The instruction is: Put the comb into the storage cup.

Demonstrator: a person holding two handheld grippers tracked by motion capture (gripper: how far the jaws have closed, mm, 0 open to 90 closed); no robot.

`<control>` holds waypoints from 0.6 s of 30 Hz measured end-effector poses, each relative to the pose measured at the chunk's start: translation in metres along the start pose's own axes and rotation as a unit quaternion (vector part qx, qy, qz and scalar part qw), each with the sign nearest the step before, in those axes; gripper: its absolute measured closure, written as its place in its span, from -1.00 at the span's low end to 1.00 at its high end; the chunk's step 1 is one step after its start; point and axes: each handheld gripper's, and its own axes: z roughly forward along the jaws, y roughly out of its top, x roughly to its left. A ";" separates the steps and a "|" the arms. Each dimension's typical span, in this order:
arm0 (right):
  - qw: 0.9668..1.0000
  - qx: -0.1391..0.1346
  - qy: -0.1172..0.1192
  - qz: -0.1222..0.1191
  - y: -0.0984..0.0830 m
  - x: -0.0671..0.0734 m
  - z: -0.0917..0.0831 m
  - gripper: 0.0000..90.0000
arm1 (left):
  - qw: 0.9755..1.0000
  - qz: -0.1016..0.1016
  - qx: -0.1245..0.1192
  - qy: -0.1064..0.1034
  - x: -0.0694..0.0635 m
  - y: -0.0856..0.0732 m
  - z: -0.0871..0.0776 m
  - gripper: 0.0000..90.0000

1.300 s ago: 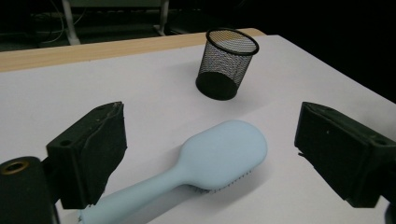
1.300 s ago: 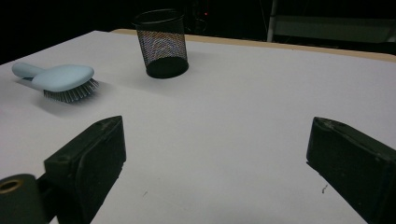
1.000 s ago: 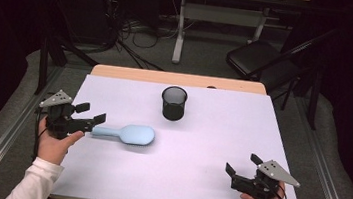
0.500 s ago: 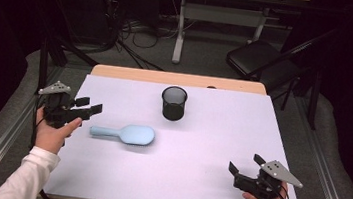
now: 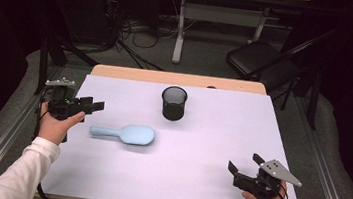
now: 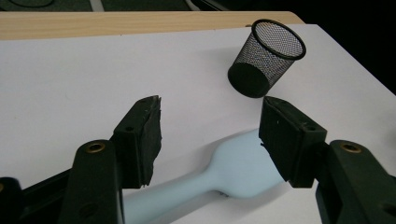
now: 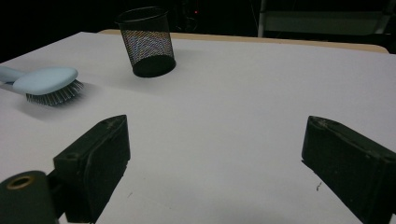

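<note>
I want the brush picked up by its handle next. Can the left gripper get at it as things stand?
Probably yes. The left gripper hangs just behind the light blue hairbrush, whose handle end points toward it; nothing lies between them. Its jaws have just been closing but stand apart with nothing between them. The mesh cup stands clear.

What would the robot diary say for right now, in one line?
left gripper: empty, jaws just closing, above brush handle | right gripper: open, empty | hairbrush: flat on table | mesh cup: upright

high: overhead, far | gripper views: low, near | shared: mesh cup [image 5: 173,103], perhaps brush [image 5: 125,134]
</note>
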 end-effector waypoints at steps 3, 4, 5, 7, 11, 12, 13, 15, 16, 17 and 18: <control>1.000 0.000 0.001 0.001 0.000 0.000 0.000 -0.82 | 1.000 0.000 -0.002 -0.002 0.002 0.001 0.001 -0.09; 1.000 0.001 0.002 0.000 0.000 0.000 0.000 -0.82 | 1.000 0.000 -0.003 -0.004 0.002 0.001 0.002 -0.05; 1.000 0.001 0.002 0.000 0.000 0.000 0.000 -0.82 | 1.000 0.000 -0.004 -0.004 0.003 0.002 0.002 -0.05; 1.000 0.002 0.001 0.000 0.000 0.000 0.001 -0.82 | 1.000 -0.003 -0.005 -0.002 0.004 0.002 0.004 -0.01; 1.000 0.001 0.001 0.000 0.000 0.000 0.001 -0.82 | 1.000 -0.007 -0.002 0.006 0.008 0.003 0.007 0.03; 1.000 0.001 0.001 0.001 0.000 0.000 0.001 -0.82 | 1.000 -0.009 0.001 0.007 0.009 0.003 0.007 0.04; 1.000 0.001 0.001 0.001 0.000 0.000 0.001 -0.82 | 1.000 -0.012 0.004 0.007 0.010 0.003 0.008 0.04; 1.000 0.001 0.001 0.000 0.000 -0.001 0.001 -0.82 | 1.000 -0.015 0.009 0.011 0.012 0.004 0.009 0.04; 1.000 0.000 0.001 0.001 0.000 0.000 0.001 -0.82 | 1.000 -0.016 0.011 0.015 0.013 0.004 0.010 0.04; 1.000 0.000 0.001 0.001 0.000 0.000 0.001 -0.82 | 1.000 -0.016 0.014 0.018 0.013 0.004 0.011 0.06; 1.000 0.002 0.001 0.001 0.000 -0.001 0.001 -0.82 | 0.999 -0.016 0.019 0.021 0.014 0.004 0.012 0.07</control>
